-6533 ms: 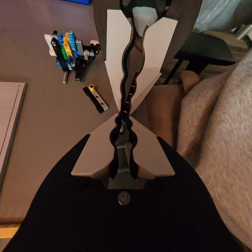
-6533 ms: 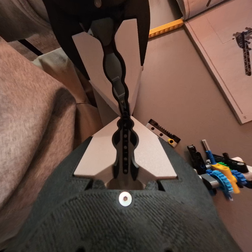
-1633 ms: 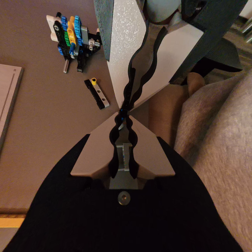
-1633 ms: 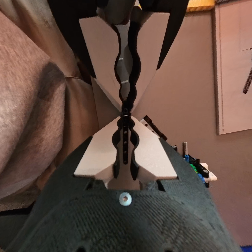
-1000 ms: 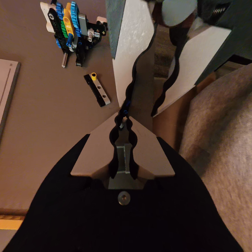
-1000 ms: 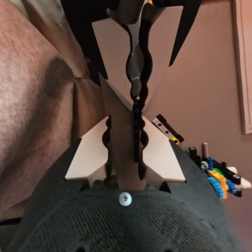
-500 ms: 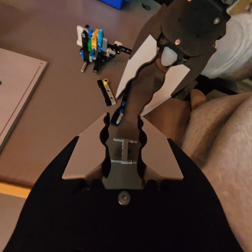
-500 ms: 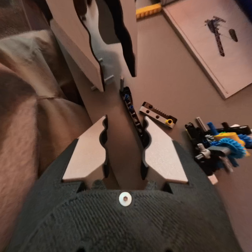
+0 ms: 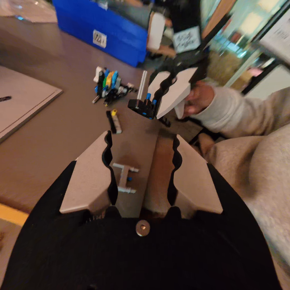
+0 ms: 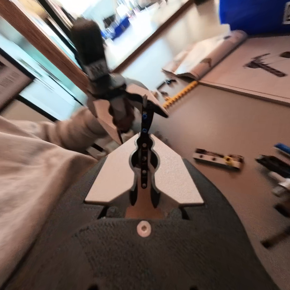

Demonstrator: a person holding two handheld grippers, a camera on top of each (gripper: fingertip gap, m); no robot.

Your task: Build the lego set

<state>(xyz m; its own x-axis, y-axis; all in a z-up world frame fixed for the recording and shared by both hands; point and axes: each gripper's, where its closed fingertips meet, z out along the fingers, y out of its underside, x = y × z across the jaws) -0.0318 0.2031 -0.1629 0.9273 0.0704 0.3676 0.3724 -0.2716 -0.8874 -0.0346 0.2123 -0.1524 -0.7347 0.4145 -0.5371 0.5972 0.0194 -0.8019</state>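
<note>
left tool (image 9: 142, 138) hangs above the near desk edge w/ jaws wide apart, nothing between them. seen through the gap, a small grey h-shaped lego piece (image 9: 125, 178) w/ a blue pin lies flat on the brown desk (image 9: 55, 133).

right tool (image 10: 144, 138) is clamped on a long black lego beam (image 10: 143, 157), jaws together around it. beam runs lengthwise along the fingers and sticks out past the tips; two blue pins sit in its free end and a light grey axle (image 9: 142, 84) stands up from the very end. in the left wrist view the right tool (image 9: 158, 109) holds that beam (image 9: 142, 107) in the air above the desk, apart from the other parts, w/ a hand in a pale sleeve (image 9: 197, 98) behind it.

on the desk just past the left tool: a short black-and-grey lego piece w/ a yellow connector (image 9: 114, 121). farther back, the partly built lego assembly (image 9: 109, 85) w/ blue gears, green and orange-yellow bits, black beams. open instruction booklet (image 9: 20, 100) lies at the left; blue bin (image 9: 102, 29) at the back. right wrist view is motion-blurred; a yellow toothed lego strip (image 10: 180, 95) lies by the booklet edge there.
</note>
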